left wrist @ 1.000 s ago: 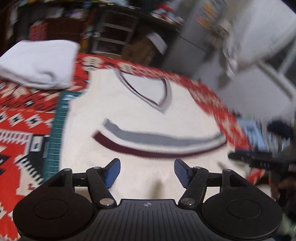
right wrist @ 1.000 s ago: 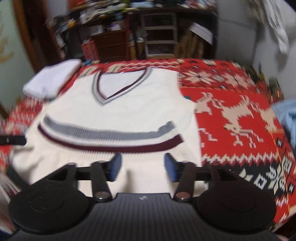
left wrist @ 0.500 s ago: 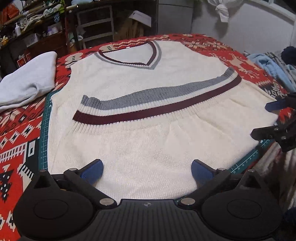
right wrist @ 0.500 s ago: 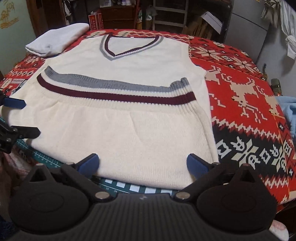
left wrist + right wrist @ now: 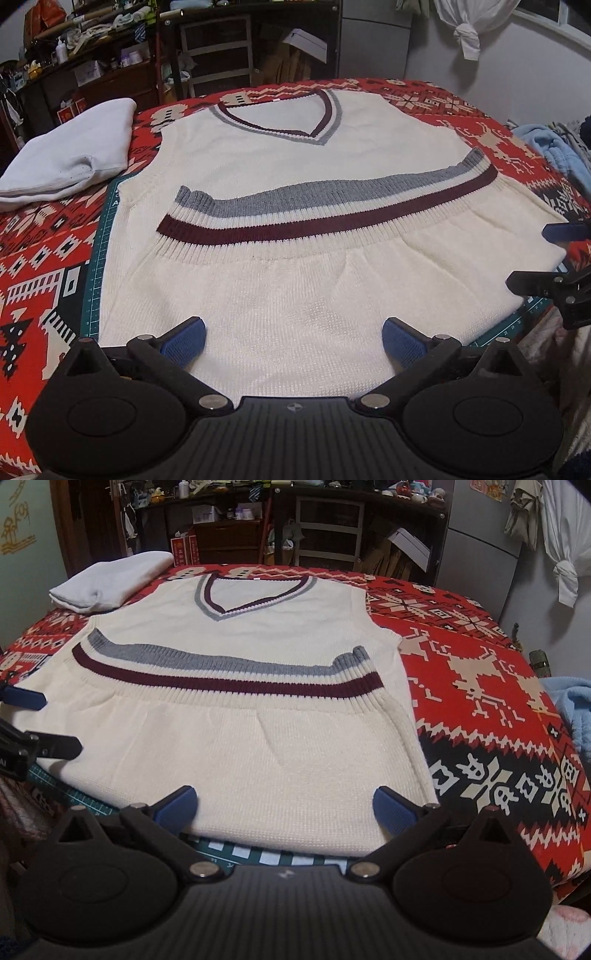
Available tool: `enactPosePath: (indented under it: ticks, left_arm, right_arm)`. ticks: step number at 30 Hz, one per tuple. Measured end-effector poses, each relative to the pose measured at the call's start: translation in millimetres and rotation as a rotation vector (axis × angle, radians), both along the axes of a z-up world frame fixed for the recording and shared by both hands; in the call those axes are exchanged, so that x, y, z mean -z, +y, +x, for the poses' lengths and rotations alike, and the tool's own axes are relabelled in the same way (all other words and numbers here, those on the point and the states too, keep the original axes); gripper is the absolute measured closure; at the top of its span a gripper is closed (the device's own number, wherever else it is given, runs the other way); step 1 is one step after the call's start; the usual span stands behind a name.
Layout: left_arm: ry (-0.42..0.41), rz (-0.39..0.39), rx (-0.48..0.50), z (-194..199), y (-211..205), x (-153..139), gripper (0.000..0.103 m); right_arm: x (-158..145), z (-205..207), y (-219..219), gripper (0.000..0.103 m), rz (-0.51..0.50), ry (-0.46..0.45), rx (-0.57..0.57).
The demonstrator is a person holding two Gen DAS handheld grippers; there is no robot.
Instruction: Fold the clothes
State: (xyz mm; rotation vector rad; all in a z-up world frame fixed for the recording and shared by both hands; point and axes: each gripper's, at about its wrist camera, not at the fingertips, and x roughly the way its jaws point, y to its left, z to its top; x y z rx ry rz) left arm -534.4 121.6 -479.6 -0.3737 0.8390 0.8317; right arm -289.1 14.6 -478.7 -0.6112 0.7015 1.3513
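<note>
The cream vest (image 5: 295,229) lies flat on the patterned worktop (image 5: 480,686), hem folded up; the left tool (image 5: 293,341) and right tool (image 5: 284,806) hover wide open at its near edge, holding nothing.

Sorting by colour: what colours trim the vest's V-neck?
Grey, maroon and white bands on the vest neckline; clearest in the right wrist view.
</note>
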Motion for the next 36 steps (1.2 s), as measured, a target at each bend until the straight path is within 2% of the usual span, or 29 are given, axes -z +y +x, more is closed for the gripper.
enactPosePath:
  ticks: [2,8,10,12,14,15,17,18,21,23,25,26,27,29,34,36]
  left_arm:
    - [0.001,0.008,0.002,1,-2,1,0.000]
    - [0.033,-0.066,0.100,10,7,-5,0.000]
    - [0.031,-0.064,0.111,11,7,-7,0.002]
    - [0.022,-0.051,0.111,10,7,-10,0.009]
    - [0.000,-0.047,0.092,7,11,-14,0.026]
    - [-0.012,-0.049,0.075,4,15,-17,0.031]
    - [-0.059,-0.066,0.042,-4,24,-26,0.043]
    - [-0.078,-0.062,0.024,-9,27,-30,0.044]
    - [-0.110,-0.032,-0.014,-23,37,-44,0.054]
    - [-0.133,-0.005,-0.024,-34,40,-51,0.063]
    - [-0.145,0.026,-0.028,-41,48,-55,0.064]
    - [-0.140,0.042,-0.031,-43,55,-55,0.067]
    - [-0.134,0.055,-0.031,-45,61,-53,0.071]
    - [-0.135,0.044,-0.037,-47,76,-48,0.086]
    - [-0.161,-0.006,-0.019,-46,103,-35,0.086]
    - [-0.151,-0.025,-0.012,-44,109,-28,0.086]
  right_arm:
    - [0,0,2,0.000,-0.001,0.000,0.006]
    - [-3,2,8,0.000,-0.044,-0.009,-0.029]
    - [-4,0,10,0.000,-0.059,-0.010,-0.043]
    - [-6,0,15,0.000,-0.072,-0.010,-0.043]
    - [-9,5,21,0.001,-0.069,0.010,-0.047]
    - [-13,9,21,0.001,-0.053,0.032,-0.047]
    - [-23,14,21,0.007,-0.010,0.068,-0.042]
    - [-30,17,20,0.008,0.017,0.079,-0.036]
    - [-46,27,22,0.018,0.073,0.076,-0.027]
    - [-52,35,29,0.034,0.077,0.068,-0.030]
    - [-53,47,41,0.047,0.059,0.076,-0.013]
    - [-51,54,45,0.059,0.057,0.091,0.004]
    - [-49,61,49,0.064,0.057,0.096,0.022]
    - [-45,73,59,0.067,0.057,0.101,0.059]
    - [-29,81,79,0.069,0.029,0.043,0.033]
    - [-20,86,83,0.069,0.006,0.068,0.036]
